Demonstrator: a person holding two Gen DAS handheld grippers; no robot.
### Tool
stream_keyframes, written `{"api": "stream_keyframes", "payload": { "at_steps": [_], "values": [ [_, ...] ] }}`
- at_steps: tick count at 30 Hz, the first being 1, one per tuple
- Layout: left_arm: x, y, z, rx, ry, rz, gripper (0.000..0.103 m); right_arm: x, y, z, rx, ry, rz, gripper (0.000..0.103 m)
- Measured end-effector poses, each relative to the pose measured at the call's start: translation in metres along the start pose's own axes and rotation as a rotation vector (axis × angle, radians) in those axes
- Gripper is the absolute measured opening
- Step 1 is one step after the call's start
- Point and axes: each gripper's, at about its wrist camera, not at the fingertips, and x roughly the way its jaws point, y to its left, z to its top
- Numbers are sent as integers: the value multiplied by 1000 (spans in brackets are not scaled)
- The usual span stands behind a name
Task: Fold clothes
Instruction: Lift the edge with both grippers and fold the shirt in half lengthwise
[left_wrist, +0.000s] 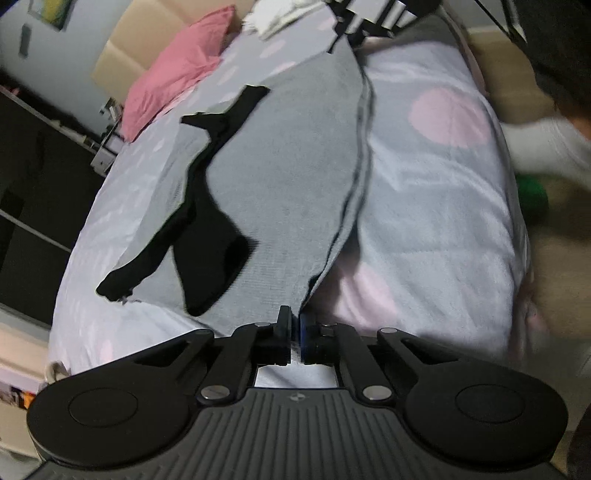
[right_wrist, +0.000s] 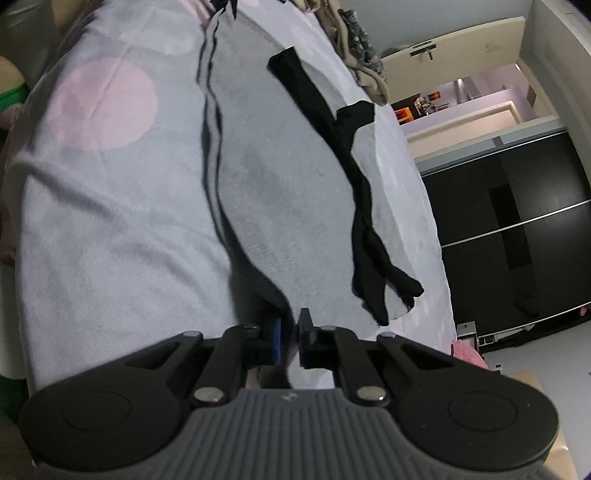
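Note:
A long grey garment (left_wrist: 288, 166) lies stretched along the bed, with a dark seam down its right edge. A crumpled black garment (left_wrist: 210, 229) lies on top of it, toward its left side. My left gripper (left_wrist: 295, 317) is shut on the grey garment's near corner, which is lifted a little off the cover. In the right wrist view the same grey garment (right_wrist: 277, 192) runs away from me, with the black garment (right_wrist: 354, 177) on its right. My right gripper (right_wrist: 291, 321) is shut on the corner at this end, with fabric pinched between the pads.
The bed cover (left_wrist: 436, 206) is pale lilac with pink dots. A pink pillow (left_wrist: 177, 70) and a white cloth pile (left_wrist: 273, 16) lie at the head. Beige clothes (right_wrist: 362, 55) sit by the bed's edge, a dark wardrobe (right_wrist: 517, 229) stands beyond, and a person's white sleeve (left_wrist: 546, 144) shows at right.

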Motion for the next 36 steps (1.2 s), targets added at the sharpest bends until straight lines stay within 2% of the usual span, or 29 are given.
{"api": "stream_keyframes", "payload": {
  "at_steps": [3,6,8,11,14,19,25,29,32,36],
  "values": [
    [-10,15,-2,-58,-16,-34,2,-7,-13,1,27,-6,-1,7],
    [-18,17,-5,-61,-23,-86,2,-16,-21,-3,12,-19,75,6],
    [-21,13,-6,-44,-27,-90,2,-22,-23,-5,3,-22,96,6],
    [-22,22,-7,-74,-45,-89,2,-27,-34,-6,35,-26,94,6],
    [-18,45,-4,-136,-58,-90,2,-23,-52,-5,106,-31,100,6],
    [-12,92,-2,-218,-81,-83,2,-13,-94,-5,200,-52,177,6],
    [-7,154,1,-381,-136,-81,2,8,-150,-13,324,-59,242,6],
    [4,191,8,-457,-156,-80,2,32,-184,-14,354,-58,295,6],
    [17,215,13,-494,-160,-72,2,57,-210,-15,363,-50,304,6],
    [46,242,13,-522,-123,-58,2,104,-239,-15,348,-12,337,6]
  ]
}}
